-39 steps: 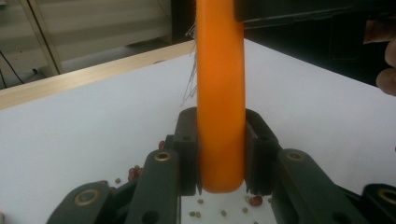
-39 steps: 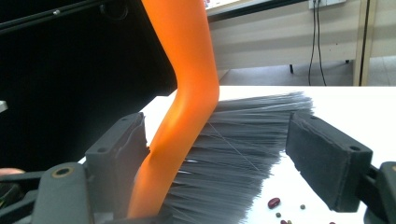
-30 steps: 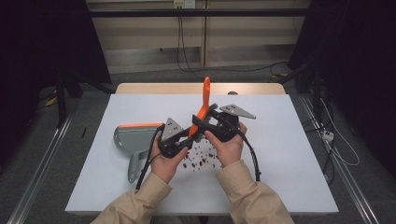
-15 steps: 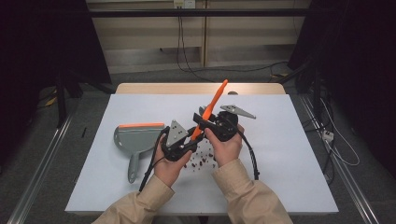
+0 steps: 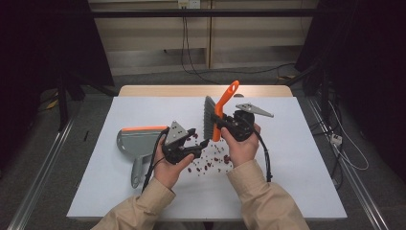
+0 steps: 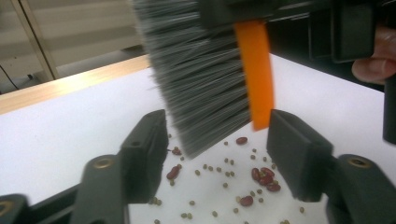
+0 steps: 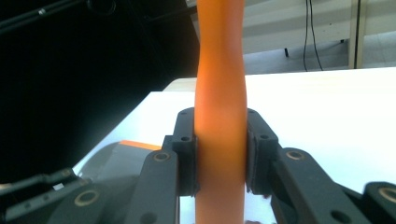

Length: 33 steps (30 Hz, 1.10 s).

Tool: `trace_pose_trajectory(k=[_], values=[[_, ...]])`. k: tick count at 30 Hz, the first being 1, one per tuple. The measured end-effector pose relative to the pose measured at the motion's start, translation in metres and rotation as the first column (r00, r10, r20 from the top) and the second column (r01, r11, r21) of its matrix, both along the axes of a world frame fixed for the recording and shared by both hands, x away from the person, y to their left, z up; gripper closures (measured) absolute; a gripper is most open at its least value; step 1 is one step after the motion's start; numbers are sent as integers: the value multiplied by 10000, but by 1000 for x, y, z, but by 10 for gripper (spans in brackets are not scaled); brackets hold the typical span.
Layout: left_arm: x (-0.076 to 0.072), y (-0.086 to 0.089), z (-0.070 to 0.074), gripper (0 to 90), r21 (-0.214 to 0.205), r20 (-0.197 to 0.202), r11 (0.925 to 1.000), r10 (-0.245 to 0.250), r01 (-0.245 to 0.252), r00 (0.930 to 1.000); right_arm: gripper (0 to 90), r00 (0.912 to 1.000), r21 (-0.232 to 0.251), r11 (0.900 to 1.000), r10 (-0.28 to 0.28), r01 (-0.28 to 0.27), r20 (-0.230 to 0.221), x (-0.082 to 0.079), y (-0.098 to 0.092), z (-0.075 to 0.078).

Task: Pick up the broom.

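Observation:
A hand brush with an orange handle (image 5: 224, 106) and grey bristles (image 5: 209, 119) stands tilted above the white table (image 5: 297, 158). My right gripper (image 5: 218, 122) is shut on the handle (image 7: 220, 116); its jaws have just closed and the pads (image 7: 189, 154) press both sides. My left gripper (image 5: 197, 140), lower and to the left, has just been opening. Its jaws (image 6: 218, 128) stand apart below the bristles (image 6: 201, 79) and touch nothing. Several red and green beans (image 5: 210, 160) lie scattered under the brush.
A grey dustpan (image 5: 136, 143) with an orange front lip lies on the table left of my left hand, its handle pointing toward the near edge. Bare table stretches to the right. Cables trail from both grippers.
The brush handle has tipped and shifted to the right. My right jaws closed around it while my left jaws came apart from the brush.

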<state>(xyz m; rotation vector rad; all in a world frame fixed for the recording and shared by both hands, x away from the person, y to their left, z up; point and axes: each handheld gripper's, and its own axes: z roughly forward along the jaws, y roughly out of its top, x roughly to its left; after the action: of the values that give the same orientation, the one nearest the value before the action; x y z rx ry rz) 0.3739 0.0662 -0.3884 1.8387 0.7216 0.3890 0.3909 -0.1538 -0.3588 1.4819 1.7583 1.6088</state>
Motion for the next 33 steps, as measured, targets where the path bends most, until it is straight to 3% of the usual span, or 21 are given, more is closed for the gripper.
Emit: trace_pose_trajectory(k=[3, 6, 19, 21, 26, 33], values=[[1, 3, 1, 284, -82, 116, 10000, -21, 22, 9999, 706, 10000, -165, 9999, 51, -51, 25, 0, -9, 1], [3, 8, 3, 266, -113, 118, 9998, -185, 186, 9998, 706, 10000, -479, 9988, 90, -88, 28, -1, -19, 2], [4, 33, 9, 168, -314, 84, 9980, -541, 544, 9985, 705, 9992, -1034, 9939, 387, -387, -18, -7, -53, -1], [4, 39, 10, 164, -473, 34, 9971, -601, 602, 9982, 705, 9990, -1027, 9938, 425, -437, -141, -7, -58, -1], [3, 54, 10, 141, -466, 170, 9966, -668, 675, 9976, 705, 9985, -1344, 9897, 461, -499, -310, -9, -67, -3], [2, 78, 11, 106, -473, 45, 9960, -761, 762, 9971, 705, 9964, -1627, 9852, 432, -547, -731, -10, -80, -4]])
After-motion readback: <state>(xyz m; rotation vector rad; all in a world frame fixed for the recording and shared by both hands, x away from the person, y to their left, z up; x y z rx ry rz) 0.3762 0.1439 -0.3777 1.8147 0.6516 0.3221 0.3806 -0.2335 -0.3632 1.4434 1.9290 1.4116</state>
